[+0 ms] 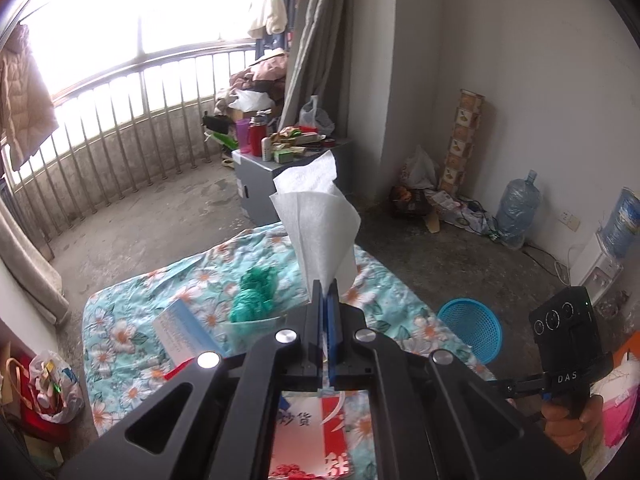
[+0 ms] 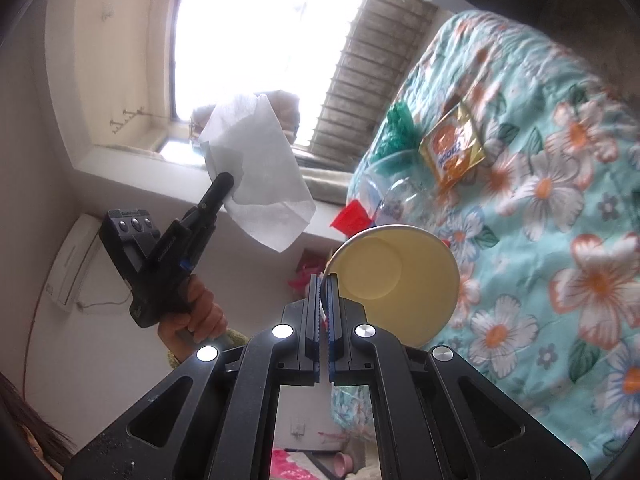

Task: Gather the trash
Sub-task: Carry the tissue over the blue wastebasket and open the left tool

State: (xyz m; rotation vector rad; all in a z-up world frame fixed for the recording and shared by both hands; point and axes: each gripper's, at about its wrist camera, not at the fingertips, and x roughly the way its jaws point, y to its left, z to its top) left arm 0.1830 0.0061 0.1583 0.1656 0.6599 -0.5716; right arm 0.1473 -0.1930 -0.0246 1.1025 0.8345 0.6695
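Left wrist view: a floral quilt [image 1: 168, 304] is spread across the lower frame. A white tissue [image 1: 316, 216] is pinched in the closed left hand-held gripper [image 1: 326, 290] at centre. A yellow paper bowl [image 2: 396, 280] is clamped by its rim in the right hand-held gripper [image 2: 324, 284].

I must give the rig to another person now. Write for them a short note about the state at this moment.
Left gripper: shut on a white tissue, lifted above the floral quilt.
Right gripper: shut on the rim of a yellow paper bowl.
On the quilt: green netting, snack packet, clear plastic bottle.
Blue basket stands on the floor beside the quilt.
Left: both held pieces, then the rest.
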